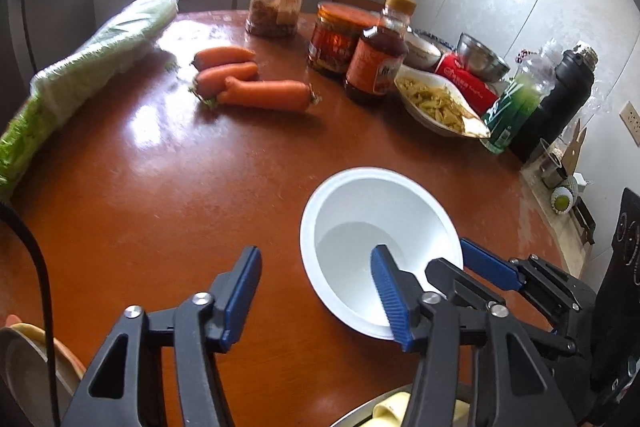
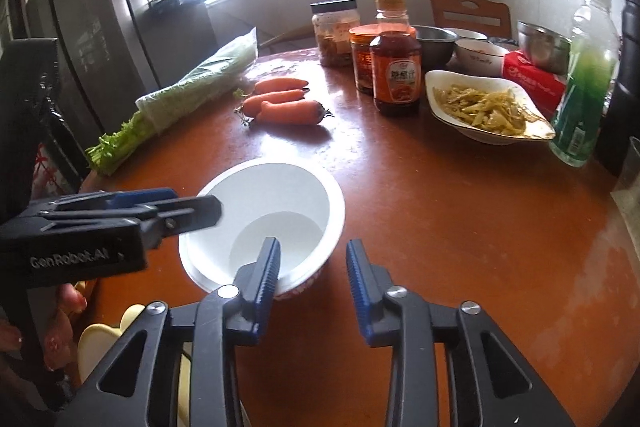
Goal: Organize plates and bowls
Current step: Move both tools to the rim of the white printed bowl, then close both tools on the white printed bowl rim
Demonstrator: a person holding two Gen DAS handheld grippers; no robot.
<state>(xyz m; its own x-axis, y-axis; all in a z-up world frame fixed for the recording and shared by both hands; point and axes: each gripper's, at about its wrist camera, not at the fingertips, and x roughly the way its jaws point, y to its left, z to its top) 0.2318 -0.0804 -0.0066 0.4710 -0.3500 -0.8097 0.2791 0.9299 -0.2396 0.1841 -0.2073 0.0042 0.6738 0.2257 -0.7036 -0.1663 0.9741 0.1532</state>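
The left gripper (image 1: 316,295) is seen part open, its right finger inside the white bowl (image 1: 380,227) and its left finger outside over the table (image 1: 160,187). The right gripper (image 2: 312,267) straddles the opposite rim, jaws narrowed but not pressing. The bowl lies between both, equally near.

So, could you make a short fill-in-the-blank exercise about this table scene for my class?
1. The white bowl on the table is ____ inside.
2. Beside the bagged greens lie ____ carrots.
3. The right gripper has one finger ____ the bowl and one outside it.
4. The lid of the jar nearest the window is ____.

Missing words: empty; three; inside; black
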